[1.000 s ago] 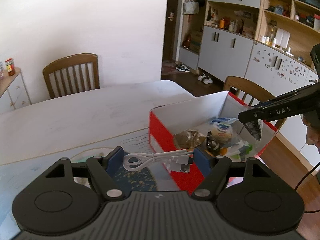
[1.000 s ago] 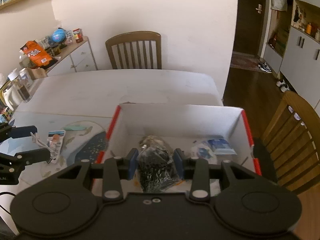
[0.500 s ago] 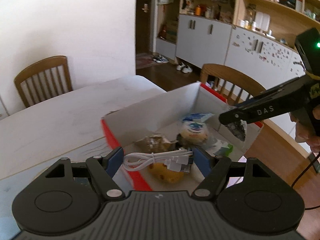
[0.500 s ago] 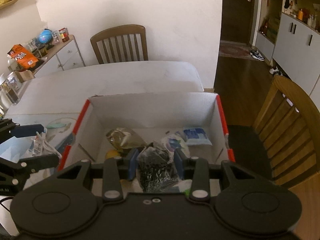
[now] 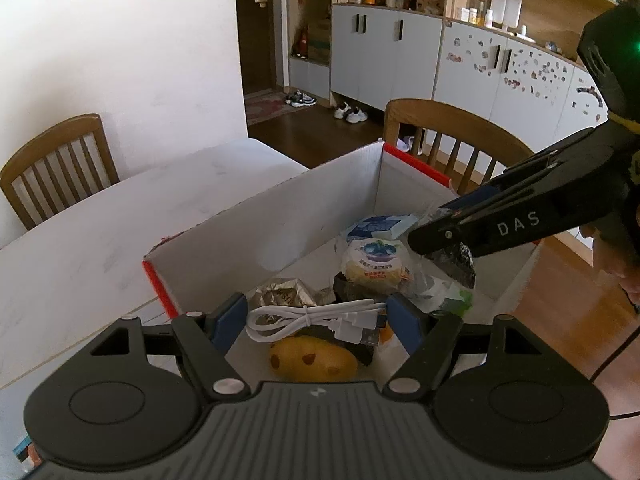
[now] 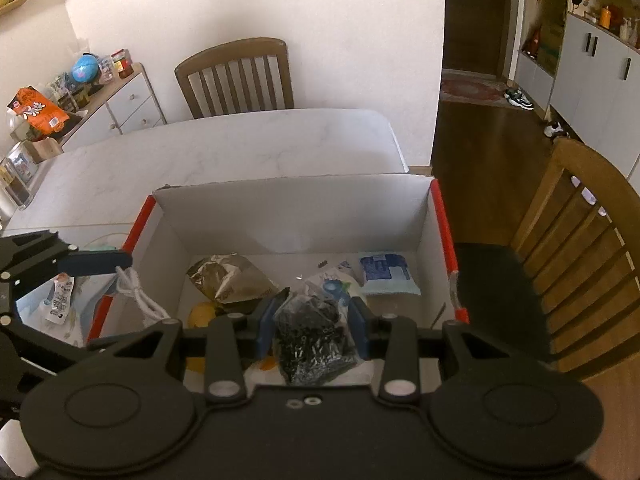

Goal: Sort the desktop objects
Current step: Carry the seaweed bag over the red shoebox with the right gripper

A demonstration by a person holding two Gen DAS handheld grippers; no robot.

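We see soft daylight, bright white wall (image 6: 248, 4), dim doorway (image 6: 472, 20); fisheye bends edges, corners vignette, focus mostly sharp.

The box's (image 6: 292, 208) near wall and the floor below it hide behind the right hand-held gripper (image 6: 312, 316). Print on the snack packets (image 5: 374, 266) is too small to read. The yellow item (image 5: 312, 358) is half covered.

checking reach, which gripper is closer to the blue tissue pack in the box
Right. The right gripper, holding a black bag, hangs just beside the blue tissue pack; the left gripper is at the box's near end.
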